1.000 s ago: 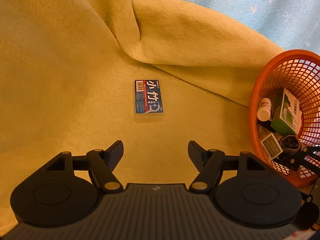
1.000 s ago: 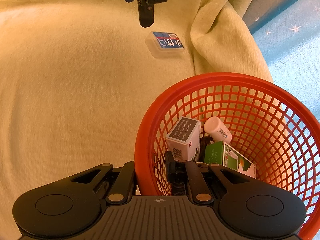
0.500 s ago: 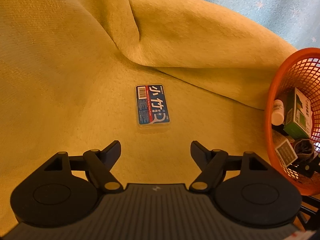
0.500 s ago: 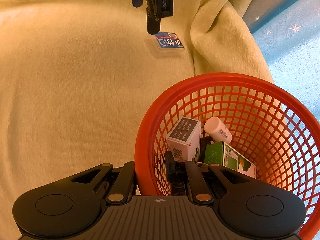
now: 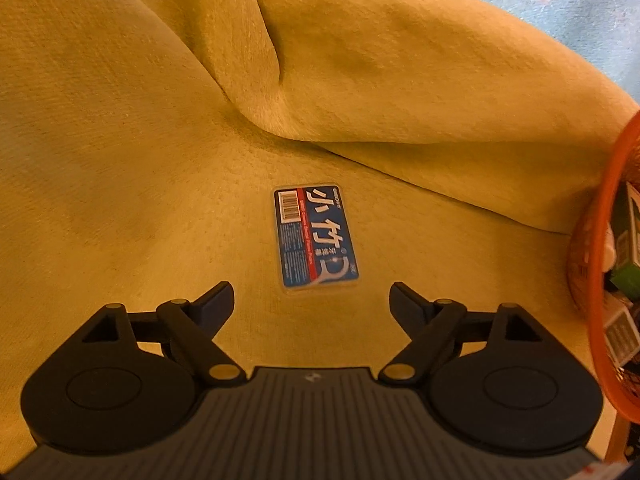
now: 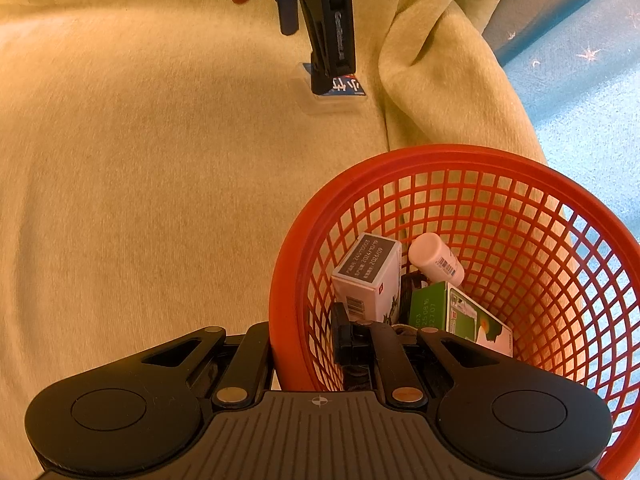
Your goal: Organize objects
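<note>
Thing to pick: a flat clear plastic case with a blue label [image 5: 316, 238] is seen lying flat on the yellow blanket [image 5: 120, 160], near the blanket's big fold and well apart from the basket.
How it will handle: it is judged to be light, stiff and a bit slippery; it sits low in the soft cloth, so it may be hard to get under.
Where to hold: the two long sides are best pinched, near the middle.
Left gripper [image 5: 311, 296]: the jaws are spread wide, just short of the case, with nothing held.
Right gripper [image 6: 304, 344]: the jaws are pinched on the near rim of the orange basket [image 6: 520, 216].
In the basket: a grey and white box [image 6: 368, 276], a white bottle [image 6: 436, 258] and a green box [image 6: 452, 312] are seen.
In the way: nothing lies between the left gripper and the case; the fold rises behind it.
</note>
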